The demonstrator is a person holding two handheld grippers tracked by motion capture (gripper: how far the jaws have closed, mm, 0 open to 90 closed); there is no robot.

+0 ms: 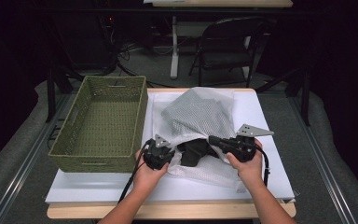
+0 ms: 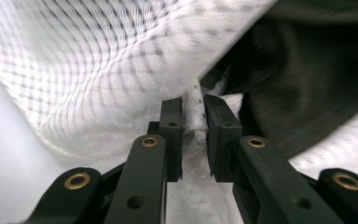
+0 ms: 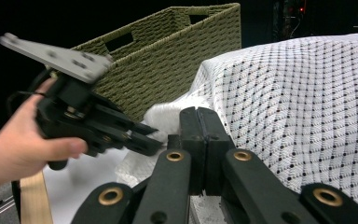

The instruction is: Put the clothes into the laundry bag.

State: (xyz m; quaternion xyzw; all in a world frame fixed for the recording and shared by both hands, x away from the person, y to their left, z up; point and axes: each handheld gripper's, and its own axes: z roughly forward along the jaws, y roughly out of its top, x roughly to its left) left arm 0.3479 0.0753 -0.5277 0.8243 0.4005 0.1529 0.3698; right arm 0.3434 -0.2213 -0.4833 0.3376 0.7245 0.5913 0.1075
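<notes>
White mesh makes up the bag (image 1: 200, 116) lying on the table (image 1: 270, 140), just right of the wicker basket (image 1: 102, 121), with dark clothes (image 1: 193, 151) showing at its mouth on the near side. Both grippers work that mouth. The left gripper (image 1: 161, 154) sits at the opening's left edge; in its own view its jaws have a narrow fold of mesh (image 2: 193, 126) between them and press on it, so it pinches the bag's rim. The right gripper (image 1: 221, 142) sits at the opening's right side, jaws pressed fully together; whether any mesh is caught between them I cannot tell, since its own view shows the closed tips (image 3: 199, 126) against white fabric with no fold clearly clamped. The work in hand looks like opening the bag to free the clothes, probably for the basket. To do it well, the left pinch should hold only the upper layer of mesh, not both layers, or the mouth will stay sealed. Lifting that rim gently up and away from the clothes would widen the gap without dragging the whole bag across the table. The right gripper would likely need to spread before reaching in for the dark cloth, and should grab cloth alone, keeping clear of the netting, which snags easily.
</notes>
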